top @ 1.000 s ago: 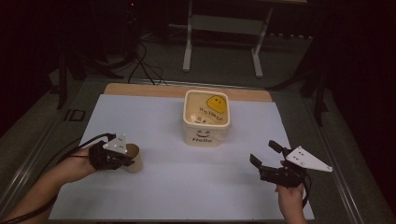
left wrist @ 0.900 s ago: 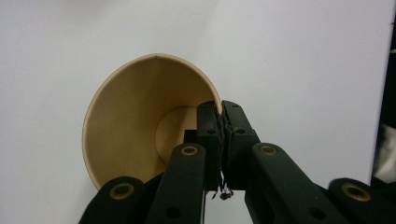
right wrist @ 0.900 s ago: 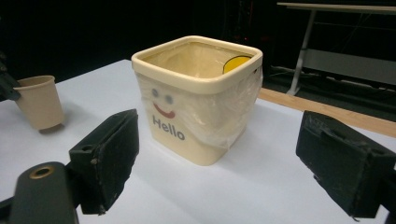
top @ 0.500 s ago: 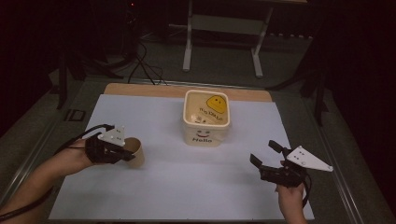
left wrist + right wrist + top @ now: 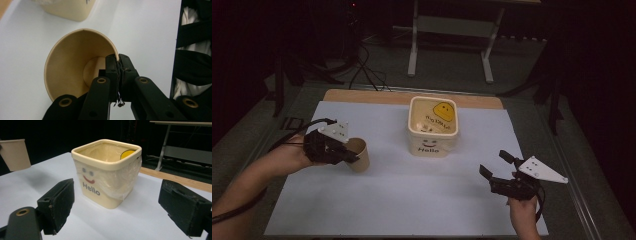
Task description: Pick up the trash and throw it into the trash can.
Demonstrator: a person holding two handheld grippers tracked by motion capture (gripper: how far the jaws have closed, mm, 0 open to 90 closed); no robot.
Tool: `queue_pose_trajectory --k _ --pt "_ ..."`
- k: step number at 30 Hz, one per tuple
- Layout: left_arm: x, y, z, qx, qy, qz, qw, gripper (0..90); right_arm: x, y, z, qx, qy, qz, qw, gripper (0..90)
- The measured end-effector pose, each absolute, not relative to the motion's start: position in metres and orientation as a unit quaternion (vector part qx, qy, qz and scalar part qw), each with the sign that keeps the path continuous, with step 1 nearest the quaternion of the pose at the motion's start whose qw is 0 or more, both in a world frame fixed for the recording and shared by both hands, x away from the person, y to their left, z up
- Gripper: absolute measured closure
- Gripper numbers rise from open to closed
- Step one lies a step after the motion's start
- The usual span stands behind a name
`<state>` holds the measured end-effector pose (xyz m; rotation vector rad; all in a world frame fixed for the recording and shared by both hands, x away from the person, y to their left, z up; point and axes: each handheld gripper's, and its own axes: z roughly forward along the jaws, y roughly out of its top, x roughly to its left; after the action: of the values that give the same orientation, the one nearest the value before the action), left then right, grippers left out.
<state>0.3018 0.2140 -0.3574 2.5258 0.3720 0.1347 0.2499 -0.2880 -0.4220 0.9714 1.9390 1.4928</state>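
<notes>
White paper covers the table (image 5: 412, 200), and the room behind is dark. The left gripper (image 5: 117, 65) pinches the rim of a paper cup (image 5: 358, 154), one jaw inside and one outside. The cup looks tipped, maybe just off the table. A cream tub (image 5: 433, 130) saying "Hello" stands in the middle. The right gripper (image 5: 496, 170) is wide apart, holding nothing, near the tub.
</notes>
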Motion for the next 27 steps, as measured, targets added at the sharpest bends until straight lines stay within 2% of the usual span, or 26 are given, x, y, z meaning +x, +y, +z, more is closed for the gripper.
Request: queue_pose_trajectory --k 27 --pt "0.326 0.185 -0.289 0.952 0.111 0.05 0.282 88.6 0.251 -0.288 -0.423 0.355 0.715 0.548 0.247 13.4"
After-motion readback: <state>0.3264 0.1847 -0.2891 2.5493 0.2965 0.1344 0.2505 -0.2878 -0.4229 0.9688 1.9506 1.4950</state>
